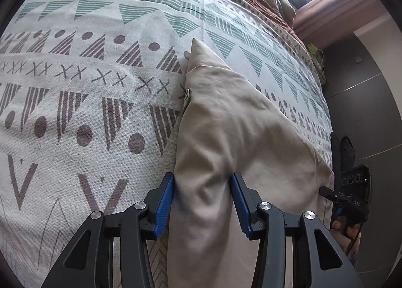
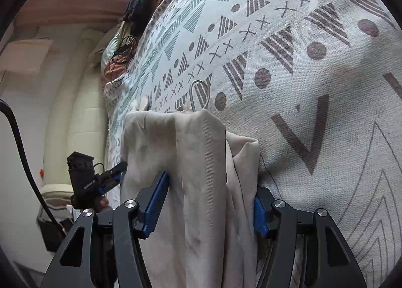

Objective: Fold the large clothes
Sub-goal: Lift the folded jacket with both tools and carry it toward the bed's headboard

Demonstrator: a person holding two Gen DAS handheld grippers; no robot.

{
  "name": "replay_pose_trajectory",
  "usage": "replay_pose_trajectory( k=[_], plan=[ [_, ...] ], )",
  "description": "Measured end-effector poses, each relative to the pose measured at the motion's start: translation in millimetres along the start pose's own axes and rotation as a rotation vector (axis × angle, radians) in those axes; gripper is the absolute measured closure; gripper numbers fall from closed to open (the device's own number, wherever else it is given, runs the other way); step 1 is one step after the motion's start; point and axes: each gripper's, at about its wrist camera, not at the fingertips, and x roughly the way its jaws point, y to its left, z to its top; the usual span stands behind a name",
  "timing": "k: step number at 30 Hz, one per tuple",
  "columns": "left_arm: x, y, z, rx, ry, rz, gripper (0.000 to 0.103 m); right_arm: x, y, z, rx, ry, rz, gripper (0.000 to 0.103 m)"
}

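The left gripper [image 1: 202,202] pinches a bunched fold of the beige garment [image 1: 226,122], which runs ahead of it over the patterned bedspread [image 1: 75,92]. The right gripper [image 2: 211,202] clamps another thick bunch of the same cloth draped over its jaws.

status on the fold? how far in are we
Done: beige garment lies on the patterned bedspread, already narrowed to a long strip. In hand: left gripper and right gripper each pinch a bunched end of it. Left: no finished flat bundle visible; ends still need laying over and smoothing.
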Motion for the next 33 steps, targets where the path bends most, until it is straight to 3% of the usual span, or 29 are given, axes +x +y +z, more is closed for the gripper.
replay_pose_trajectory(
  k=[6,10,15,24,33],
  plan=[
    [10.3,-4.4,10.9,-0.026,-0.009,0.008,0.055,8.7,-2.6,12.7,0.010,0.013,0.023,0.052],
    [12.3,-3.8,14.6,-0.049,-0.022,0.008,0.055,8.4,1.9,11.4,-0.029,0.000,-0.010,0.061],
    [5.1,-15.0,10.5,0.001,-0.051,0.039,0.067,2.3,11.1,3.3,-0.061,-0.015,-0.061,0.077],
    [-26.2,-30.0,4.0,0.060,-0.125,0.001,0.081,-29.1,69.2,-15.2,-0.202,-0.114,-0.080,0.084],
    [-75.4,-50.1,-9.9,0.108,-0.202,-0.093,0.084,-59.8,131.0,-55.6,-0.277,-0.221,-0.094,0.086]
  ],
)
